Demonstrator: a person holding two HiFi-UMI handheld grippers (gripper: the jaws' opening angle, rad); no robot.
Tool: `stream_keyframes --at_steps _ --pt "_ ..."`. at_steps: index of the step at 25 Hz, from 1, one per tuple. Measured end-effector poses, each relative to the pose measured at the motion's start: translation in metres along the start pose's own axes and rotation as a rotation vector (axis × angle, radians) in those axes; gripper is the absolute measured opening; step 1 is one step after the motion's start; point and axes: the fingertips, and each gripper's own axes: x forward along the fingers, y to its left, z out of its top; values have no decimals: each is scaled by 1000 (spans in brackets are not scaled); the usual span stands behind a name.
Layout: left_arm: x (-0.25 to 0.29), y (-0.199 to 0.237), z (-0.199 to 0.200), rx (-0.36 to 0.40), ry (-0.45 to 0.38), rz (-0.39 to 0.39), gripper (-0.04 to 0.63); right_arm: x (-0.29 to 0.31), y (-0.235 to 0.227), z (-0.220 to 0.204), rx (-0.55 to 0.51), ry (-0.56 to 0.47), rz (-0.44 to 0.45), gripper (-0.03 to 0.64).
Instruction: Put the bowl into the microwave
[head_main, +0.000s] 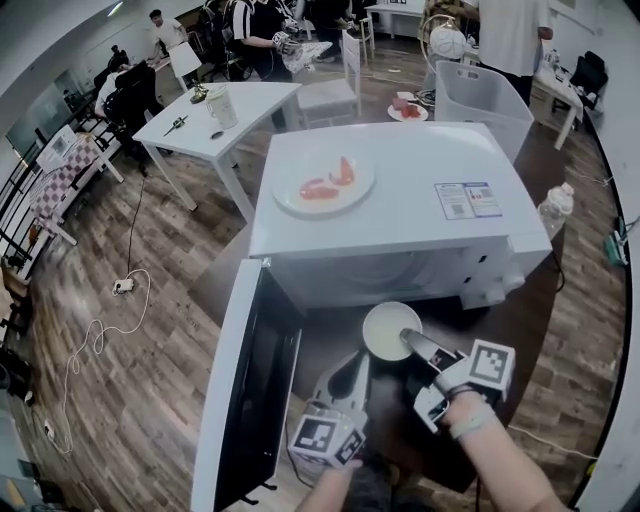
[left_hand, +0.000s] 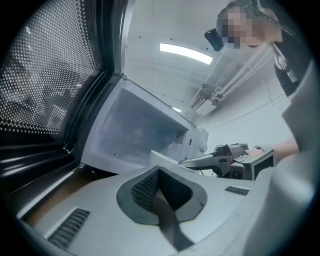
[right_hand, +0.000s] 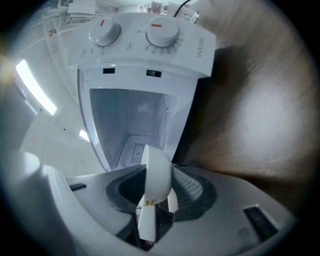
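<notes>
The right gripper (head_main: 412, 342) pinches the rim of a white bowl (head_main: 388, 328), its jaws clamped on the edge, and holds the bowl in the air just in front of the open mouth of the white microwave (head_main: 400, 200). In the right gripper view the bowl sits tipped on its side between the pads, with the empty cavity (right_hand: 132, 125) straight ahead. The microwave door (head_main: 235, 390) is swung wide to the left. The left gripper (head_main: 345, 378) hovers beside the door, lower than the right one, with its jaws pressed together on nothing. A plate (head_main: 323, 183) of red food rests on the microwave's top, above the round brown table (head_main: 215, 278).
</notes>
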Motion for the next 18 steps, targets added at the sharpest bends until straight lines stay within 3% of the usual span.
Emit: stream_keyframes --at_steps 18 --pt "37 11 20 -51 -28 -21 12 47 24 30 -23 -45 -9 146"
